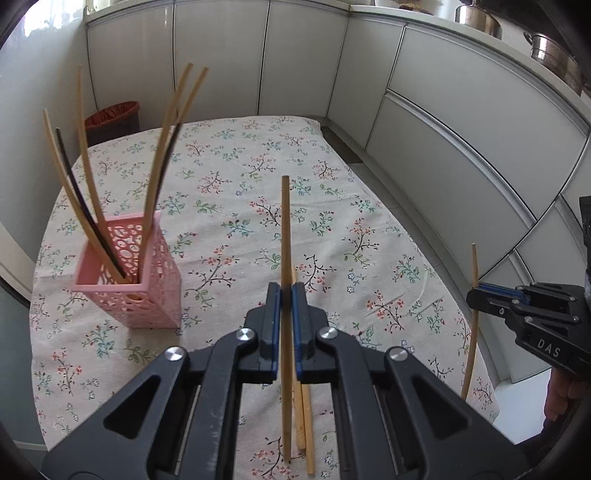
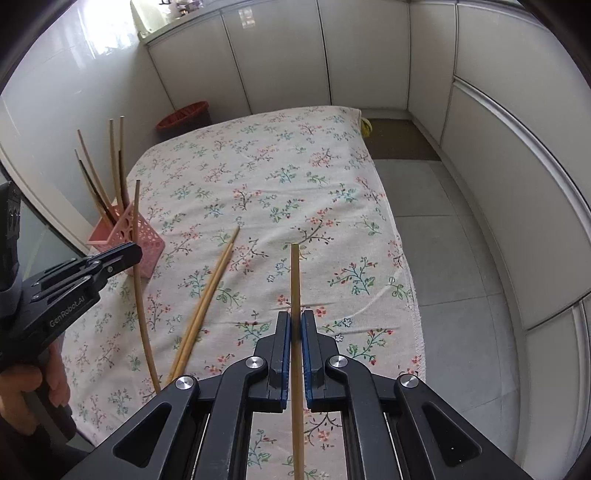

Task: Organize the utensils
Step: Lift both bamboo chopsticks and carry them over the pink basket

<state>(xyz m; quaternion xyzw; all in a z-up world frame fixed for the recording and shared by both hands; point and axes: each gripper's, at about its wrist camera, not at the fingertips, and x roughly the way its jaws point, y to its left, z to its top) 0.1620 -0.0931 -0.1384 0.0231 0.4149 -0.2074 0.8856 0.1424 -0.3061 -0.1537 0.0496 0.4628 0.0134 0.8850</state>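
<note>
Here, our left gripper [image 1: 286, 295] pinching an upright pale wooden chopstick [image 1: 285, 229], our right gripper [image 2: 295, 325] clamping another wooden chopstick [image 2: 295, 273], "GenRobot.AI" and "DAS" legible on their bodies.

You were working in a home kitchen: pale glossy cabinet doors [image 1: 306, 62] wrapped around the corner of the room under a light countertop [image 1: 402, 14], and steel pots [image 1: 554, 55] stood up on it. The surface [image 2: 280, 177] you worked at was dressed in a floral cloth, the kind a household lays over a dining table, and it carried wooden chopsticks [image 2: 207, 299] and a pink openwork utensil holder [image 1: 136, 273]. A red waste basket [image 2: 184, 114] sat on the grey tiled floor [image 2: 443, 229] by the cabinets.
</note>
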